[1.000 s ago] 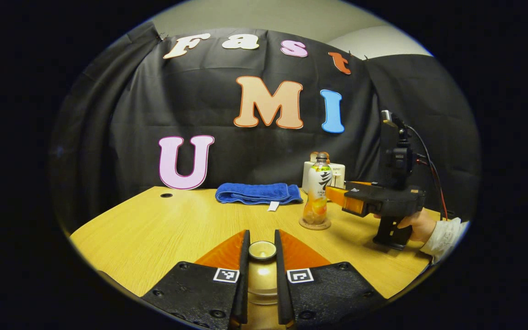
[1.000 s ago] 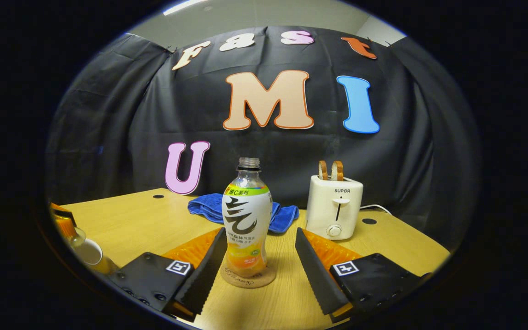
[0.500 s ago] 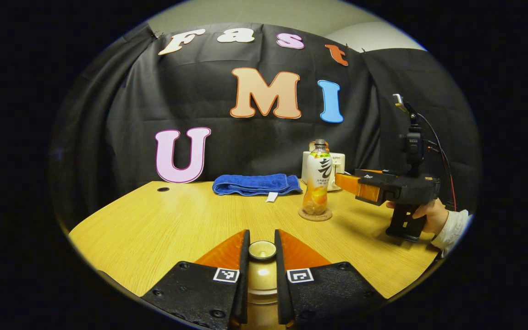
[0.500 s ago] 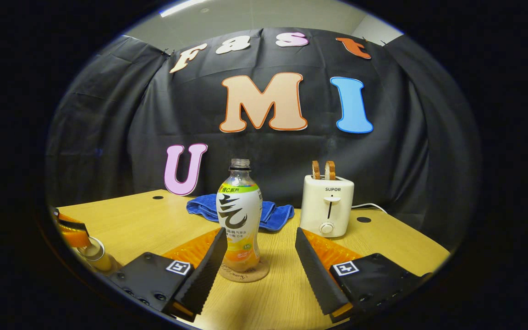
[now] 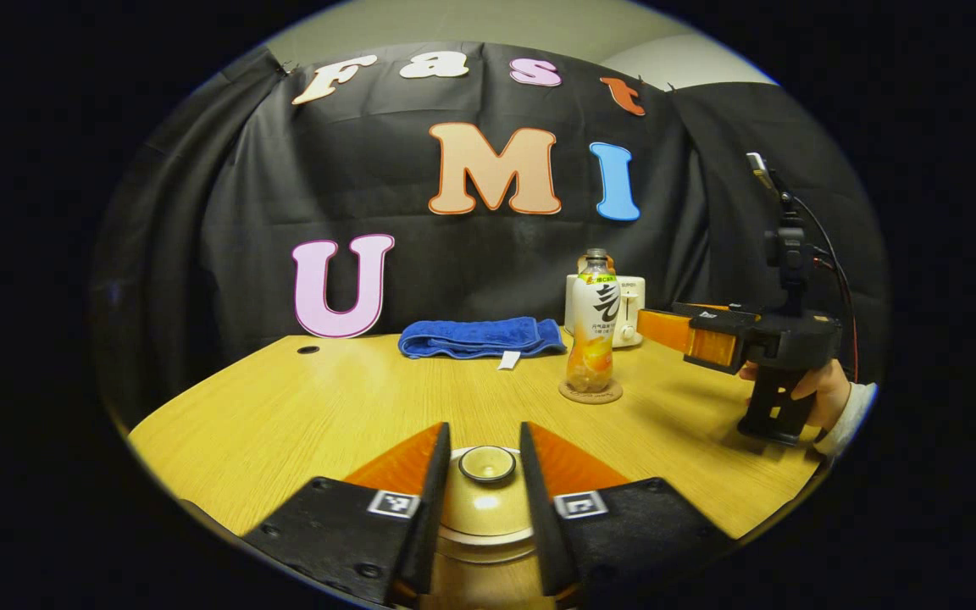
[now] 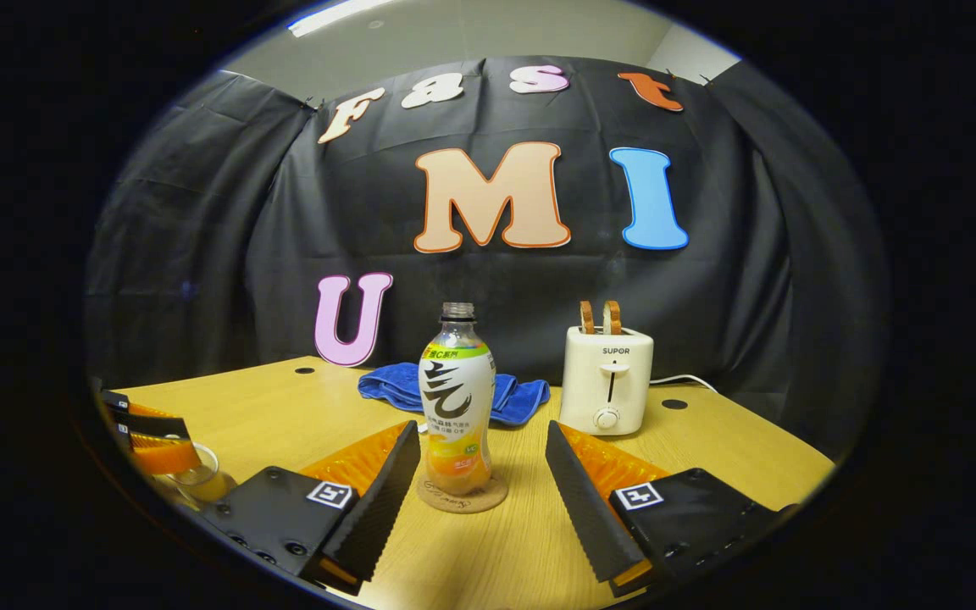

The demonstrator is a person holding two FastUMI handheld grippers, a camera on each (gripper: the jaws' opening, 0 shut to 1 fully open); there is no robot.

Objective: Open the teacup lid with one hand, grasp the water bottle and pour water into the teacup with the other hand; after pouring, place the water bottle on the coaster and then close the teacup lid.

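Golden lid (image 5: 486, 500) sits on the teacup (image 6: 200, 481) at the table's near edge, knob (image 5: 487, 463) between the left gripper (image 5: 481, 462) fingers. Fingers flank the knob with a small gap each side (not pinching it, holding nothing). Bottle (image 6: 457, 398), uncapped, stands upright on the round coaster (image 6: 463, 498), mid-table. Right gripper (image 6: 483, 462) is near the bottle, just short of it, jaws wide apart, empty. In the left gripper view a hand (image 5: 818, 394) holds the right gripper off to the bottle's right. Behind the bottle: folded blue towel (image 6: 509, 396), and a white toaster (image 6: 606, 379) with two slices sticking up. All on a wood table (image 5: 302, 407).
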